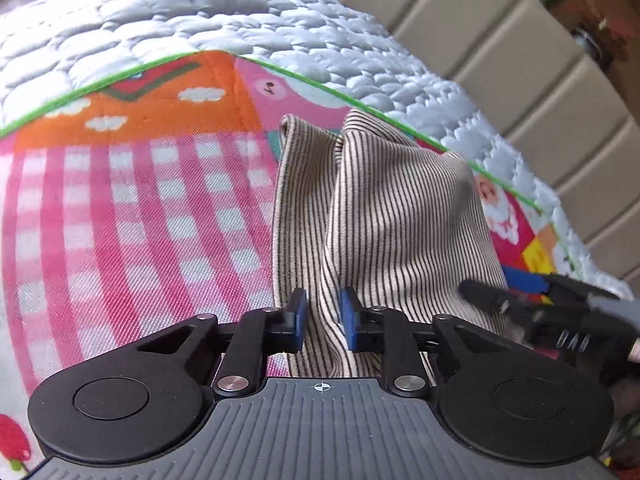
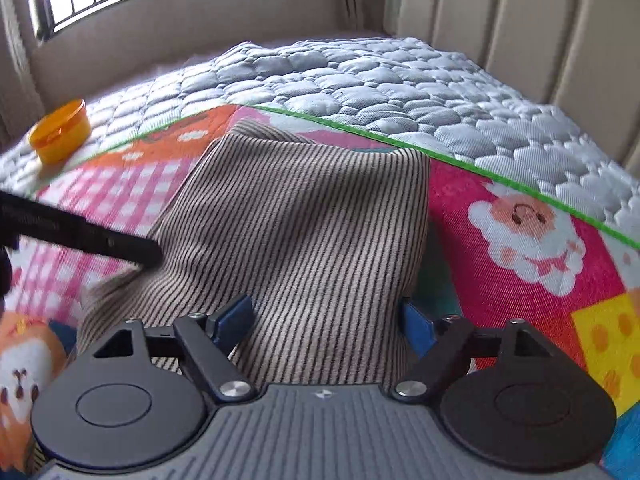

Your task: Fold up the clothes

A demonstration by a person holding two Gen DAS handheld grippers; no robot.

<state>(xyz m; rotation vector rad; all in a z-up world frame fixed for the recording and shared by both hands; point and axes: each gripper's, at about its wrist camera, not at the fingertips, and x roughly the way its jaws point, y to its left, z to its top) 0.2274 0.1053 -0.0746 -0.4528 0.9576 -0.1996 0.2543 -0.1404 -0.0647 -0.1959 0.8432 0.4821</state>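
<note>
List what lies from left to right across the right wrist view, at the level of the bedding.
Orange lid on the quilt → the left gripper reaching in over pink gingham → striped garment → sheep print on the colourful mat → grey quilted mattress cover.

Striped beige garment (image 2: 296, 232), dark thin stripes, bunched and lifted into folds, far edge apparently resting on the mat.
</note>
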